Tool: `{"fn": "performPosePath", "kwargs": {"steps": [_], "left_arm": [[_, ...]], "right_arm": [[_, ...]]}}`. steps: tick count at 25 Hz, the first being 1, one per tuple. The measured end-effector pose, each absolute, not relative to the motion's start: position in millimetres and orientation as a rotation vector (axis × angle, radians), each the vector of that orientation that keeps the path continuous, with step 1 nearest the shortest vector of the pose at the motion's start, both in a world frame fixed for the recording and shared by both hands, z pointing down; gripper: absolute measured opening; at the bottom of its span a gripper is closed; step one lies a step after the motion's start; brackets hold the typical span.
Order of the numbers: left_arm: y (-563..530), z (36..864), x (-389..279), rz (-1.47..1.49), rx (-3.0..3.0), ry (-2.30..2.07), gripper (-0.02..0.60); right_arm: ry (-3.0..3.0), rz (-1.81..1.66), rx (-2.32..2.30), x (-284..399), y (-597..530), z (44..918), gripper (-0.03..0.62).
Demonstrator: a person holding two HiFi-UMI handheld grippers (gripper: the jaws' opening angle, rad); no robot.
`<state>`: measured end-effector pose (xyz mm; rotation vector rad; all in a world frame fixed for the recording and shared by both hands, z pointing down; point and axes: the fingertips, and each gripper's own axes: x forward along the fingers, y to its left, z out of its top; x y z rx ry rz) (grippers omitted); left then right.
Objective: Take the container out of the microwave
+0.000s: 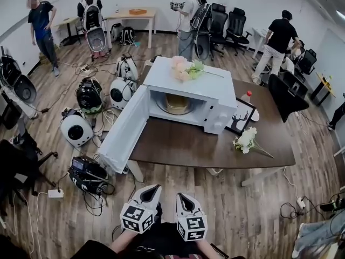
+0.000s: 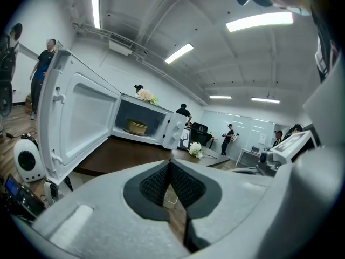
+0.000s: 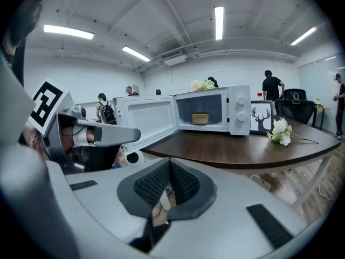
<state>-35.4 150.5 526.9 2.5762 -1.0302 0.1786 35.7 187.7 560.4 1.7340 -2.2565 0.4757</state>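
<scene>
The white microwave [image 1: 190,79] stands on the dark brown table [image 1: 178,144] with its door [image 1: 124,129] swung wide open to the left. Inside it sits a round tan container [image 1: 177,104], also seen in the left gripper view [image 2: 136,127] and in the right gripper view [image 3: 200,118]. Both grippers are low in the head view, well short of the table. My left gripper [image 1: 152,190] [image 2: 169,166] is shut and holds nothing. My right gripper [image 1: 184,197] [image 3: 169,164] is shut and holds nothing too.
Pink flowers [image 1: 186,69] lie on top of the microwave. A deer picture [image 1: 240,121], a bottle [image 1: 247,96] and white flowers [image 1: 247,140] are on the table's right part. Round devices [image 1: 75,128] and cables crowd the floor at left. People and office chairs [image 1: 233,23] stand farther back.
</scene>
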Motion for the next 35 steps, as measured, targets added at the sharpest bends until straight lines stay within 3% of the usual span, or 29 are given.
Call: {"fn": "performPosePath", "kwargs": {"steps": [20, 35], "left_arm": [[-8, 513, 5, 0.179, 2.645, -0.96, 0.009], [-68, 515, 12, 0.197, 2.699, -0.856, 0.008]], "right_arm": [[-2.173, 0.446, 1.796, 60, 37, 548, 0.008], [-2.107, 0.357, 1.804, 54, -40, 551, 0.008]]}}
